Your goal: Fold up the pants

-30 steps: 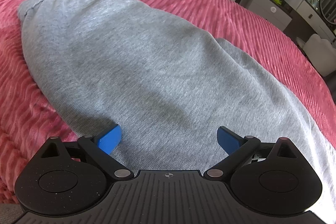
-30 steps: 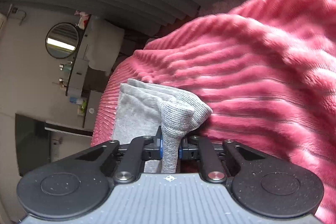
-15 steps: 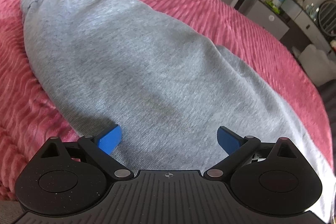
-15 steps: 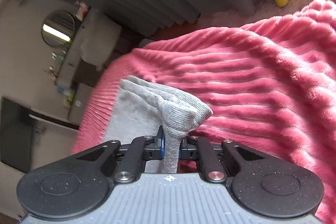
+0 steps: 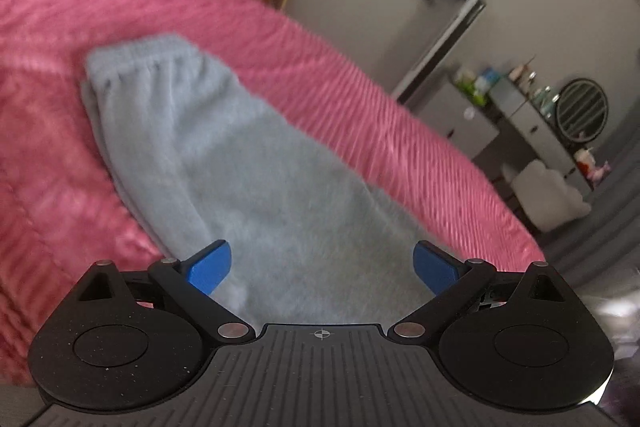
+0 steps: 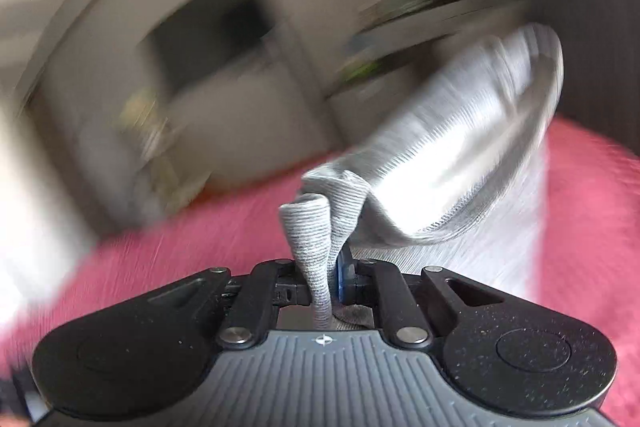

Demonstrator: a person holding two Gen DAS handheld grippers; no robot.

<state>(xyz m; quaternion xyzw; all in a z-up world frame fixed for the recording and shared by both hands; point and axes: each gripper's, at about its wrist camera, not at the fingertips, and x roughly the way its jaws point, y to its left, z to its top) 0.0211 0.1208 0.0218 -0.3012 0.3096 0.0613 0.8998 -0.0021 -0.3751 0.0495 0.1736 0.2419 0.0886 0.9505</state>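
Lifting pant cuff (image 6: 316, 247) — right gripper (image 6: 326, 279) pinching it mid-frame; left gripper (image 5: 322, 265) spread over grey pants (image 5: 240, 167), lower center. Next — likely carry cuff toward waistband (image 5: 148, 57), upper left.

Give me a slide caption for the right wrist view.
Right gripper clamps a fold of grey pants above the pink blanket.
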